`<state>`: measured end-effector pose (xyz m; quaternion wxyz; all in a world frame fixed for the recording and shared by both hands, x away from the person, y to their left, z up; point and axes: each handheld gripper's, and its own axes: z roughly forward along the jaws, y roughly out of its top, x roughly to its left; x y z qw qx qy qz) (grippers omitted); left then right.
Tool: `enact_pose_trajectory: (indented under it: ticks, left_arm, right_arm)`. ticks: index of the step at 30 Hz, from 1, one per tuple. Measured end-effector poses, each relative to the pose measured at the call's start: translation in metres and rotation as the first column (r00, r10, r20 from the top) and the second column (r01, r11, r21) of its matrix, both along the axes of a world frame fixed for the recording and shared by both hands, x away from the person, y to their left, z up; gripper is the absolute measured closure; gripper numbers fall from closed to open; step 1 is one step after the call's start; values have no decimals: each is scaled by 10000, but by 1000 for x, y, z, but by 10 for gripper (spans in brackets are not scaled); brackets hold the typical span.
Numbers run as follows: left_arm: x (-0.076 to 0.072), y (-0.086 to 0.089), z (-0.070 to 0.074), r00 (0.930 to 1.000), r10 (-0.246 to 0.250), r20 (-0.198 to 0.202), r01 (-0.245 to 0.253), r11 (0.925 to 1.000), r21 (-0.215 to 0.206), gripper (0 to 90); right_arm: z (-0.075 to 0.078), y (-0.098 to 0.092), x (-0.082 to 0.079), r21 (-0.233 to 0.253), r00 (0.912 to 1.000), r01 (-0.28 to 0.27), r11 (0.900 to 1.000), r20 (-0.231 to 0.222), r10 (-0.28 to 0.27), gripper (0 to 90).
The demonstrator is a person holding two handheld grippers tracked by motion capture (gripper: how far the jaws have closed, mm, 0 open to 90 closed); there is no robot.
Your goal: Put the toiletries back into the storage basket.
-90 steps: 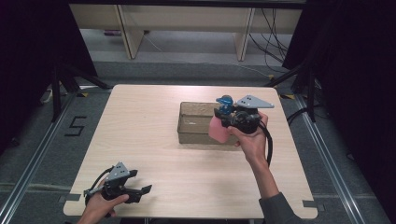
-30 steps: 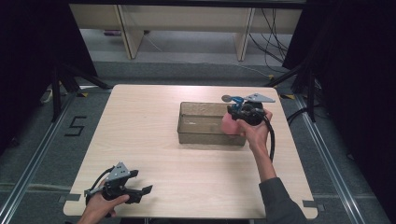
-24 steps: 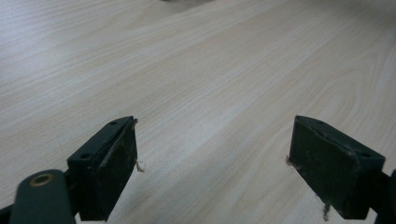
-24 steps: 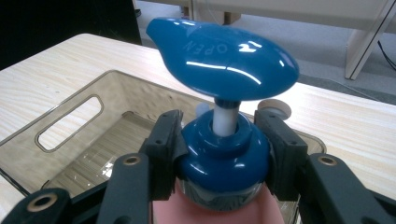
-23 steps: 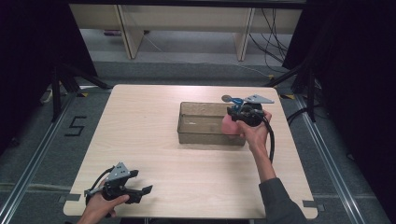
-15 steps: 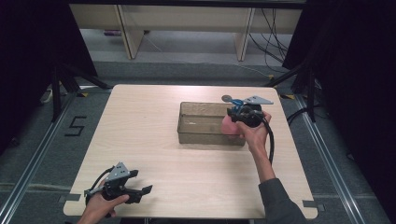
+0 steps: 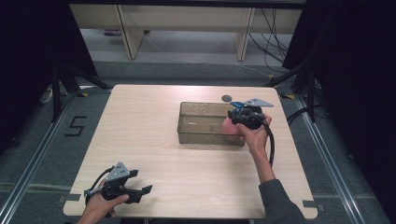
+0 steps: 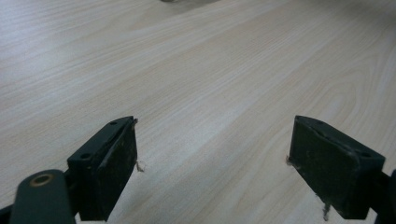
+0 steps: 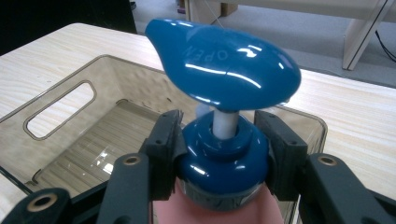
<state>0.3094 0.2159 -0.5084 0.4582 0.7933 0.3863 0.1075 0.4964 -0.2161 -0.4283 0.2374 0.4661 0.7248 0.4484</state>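
A pink bottle (image 7: 228, 128) with a blue pump head (image 9: 224, 65) hangs upright at the right end of a clear brownish bin (image 7: 180, 124). My right gripper (image 7: 243, 117) is shut on the bottle's blue collar just under the pump, jaws on both sides (image 9: 223, 156). The bottle's lower part sits inside the bin's right end; its base is hidden. My left gripper (image 7: 140, 182) rests at the table's front left corner, open, with bare wood between its pads (image 8: 212, 144).
The bin (image 9: 116, 58) holds nothing else and has a handle slot in its far end wall. A small dark round spot (image 7: 227, 98) lies on the table behind the bin. Light wooden tabletop (image 8: 210, 60) spreads around the left gripper.
Over three seconds my right gripper shifted the bottle slightly right and lowered it into the bin's right end; over the last second it barely moved. The left gripper stayed still.
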Motion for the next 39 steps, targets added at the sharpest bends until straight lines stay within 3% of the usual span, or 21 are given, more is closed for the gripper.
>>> enact_pose_trajectory:
  ticks: [1, 5, 10, 11, 13, 25, 26, 34, 37, 39]
  left_arm:
    - [0, 0, 0, 10000, -1, 2, 1, 10000, 0, 147]
    - [0, 0, 0, 10000, 7, 15, -7, 10000, -12, 147]
    - [0, 0, 0, 10000, 19, 23, -19, 10000, -37, 147]
    - [0, 0, 0, 10000, 15, 21, -15, 10000, -33, 147]
    - [0, 0, 0, 10000, 7, 17, -7, 10000, -23, 147]
    - [0, 0, 0, 10000, 20, 32, -19, 10000, -41, 147]
    - [0, 0, 0, 10000, 26, 29, -26, 10000, -47, 147]
    - [-1, 0, 2, 10000, 84, 42, -85, 9999, 67, 147]
    - [-1, 0, 1, 10000, 58, 16, -58, 9999, 87, 147]
    - [-1, 0, 1, 10000, 65, 14, -65, 9999, 82, 147]
  right_arm:
    - [0, -2, 1, -263, 9998, -6, 9997, 198, 12, 532]
    - [0, -1, -2, 34, 10000, 10, 10000, -41, -10, 532]
    - [-2, -2, -3, -4, 9999, 96, 10000, -31, -96, 532]
    - [-2, -4, -3, -245, 10000, 22, 9997, 58, -20, 532]
    - [-3, -3, -4, -25, 9999, 68, 10000, -101, -68, 532]
    - [-5, -6, -5, -144, 10000, -62, 9999, 37, 62, 531]
    - [-5, -4, -6, 9, 10000, 64, 10000, -39, -64, 531]
    - [-6, 0, -9, -410, 9998, -100, 9991, 146, 106, 525]
    - [-7, 0, -8, -545, 9995, 95, 9985, 299, -79, 453]
    - [-8, 0, -8, -278, 9995, 269, 9993, 188, -264, 387]
